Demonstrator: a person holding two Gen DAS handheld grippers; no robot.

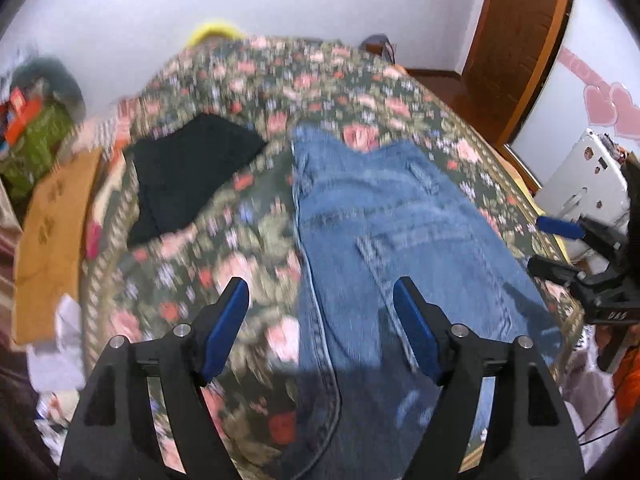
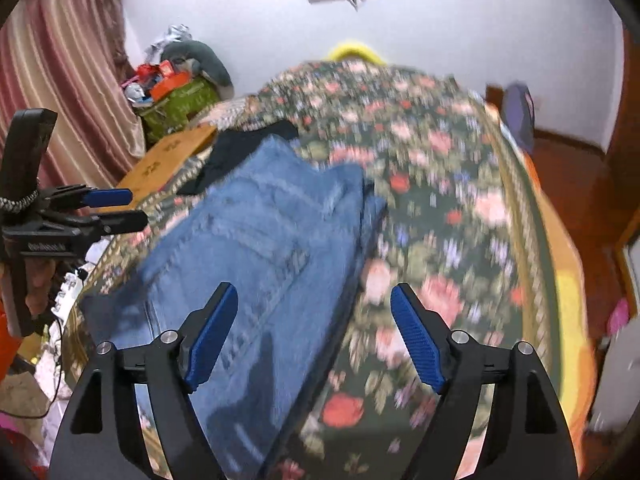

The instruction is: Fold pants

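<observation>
Blue jeans (image 1: 384, 240) lie flat on a floral bedspread (image 1: 224, 240), waistband toward the far end. In the right wrist view the jeans (image 2: 256, 248) run from lower left toward the middle of the bed. My left gripper (image 1: 320, 300) is open and empty, hovering above the jeans' left edge near the lower legs. My right gripper (image 2: 312, 304) is open and empty above the jeans' right edge. The right gripper also shows at the right of the left wrist view (image 1: 560, 248), and the left gripper at the left of the right wrist view (image 2: 116, 208). Both views are motion-blurred.
A folded black garment (image 1: 188, 176) lies on the bed left of the jeans. A brown cardboard piece (image 1: 52, 248) sits at the bed's left edge. A green bag with clutter (image 2: 176, 100) stands by the curtain. A wooden door (image 1: 516, 40) is far right.
</observation>
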